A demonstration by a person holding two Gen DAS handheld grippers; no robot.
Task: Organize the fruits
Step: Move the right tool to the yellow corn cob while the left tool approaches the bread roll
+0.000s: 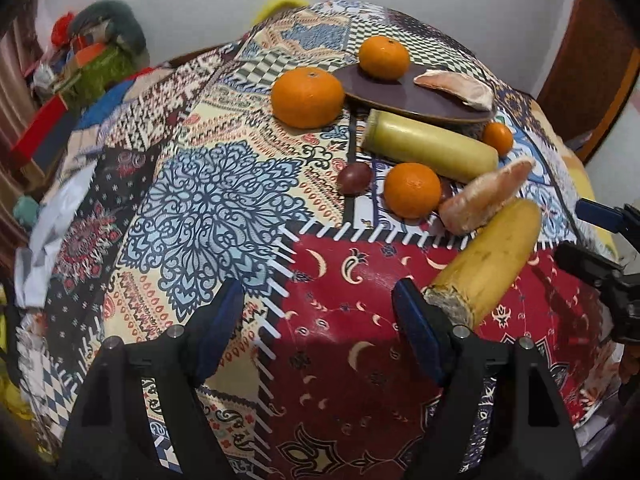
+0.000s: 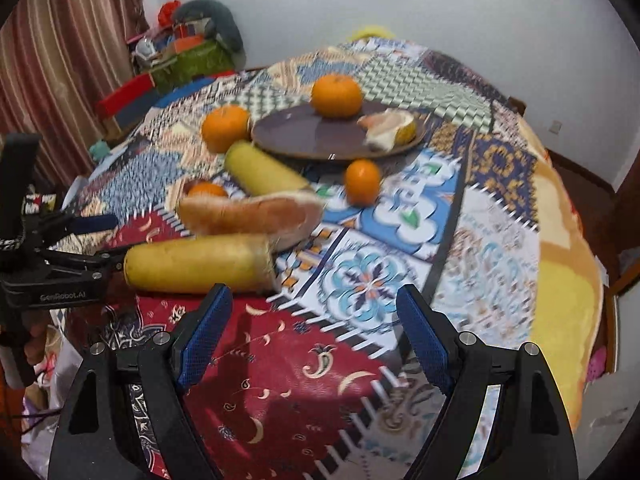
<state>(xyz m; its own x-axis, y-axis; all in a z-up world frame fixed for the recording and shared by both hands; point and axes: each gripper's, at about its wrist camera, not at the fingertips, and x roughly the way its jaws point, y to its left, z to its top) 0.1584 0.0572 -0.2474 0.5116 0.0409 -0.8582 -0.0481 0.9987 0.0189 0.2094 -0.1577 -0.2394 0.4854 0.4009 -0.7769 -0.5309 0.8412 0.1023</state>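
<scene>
A brown plate (image 1: 384,94) (image 2: 304,136) holds an orange (image 1: 383,57) (image 2: 337,95) and a pomelo segment (image 1: 456,89) (image 2: 390,128). On the patterned cloth lie a big orange (image 1: 307,97) (image 2: 225,127), a pale banana (image 1: 430,150) (image 2: 264,174), another orange (image 1: 412,189) (image 2: 207,190), a small orange (image 1: 497,137) (image 2: 362,181), a dark round fruit (image 1: 354,178), a peeled pomelo segment (image 1: 486,196) (image 2: 252,214) and a yellow banana (image 1: 488,264) (image 2: 200,264). My left gripper (image 1: 318,336) is open and empty, its right finger touching the yellow banana's stem end. My right gripper (image 2: 316,332) is open and empty, just right of that banana.
The round table (image 2: 500,216) drops off at the right and near edges. A cluttered shelf with boxes and soft toys (image 2: 188,52) stands at the back left by a striped curtain (image 2: 60,60). Crumpled paper (image 1: 52,232) lies at the table's left edge.
</scene>
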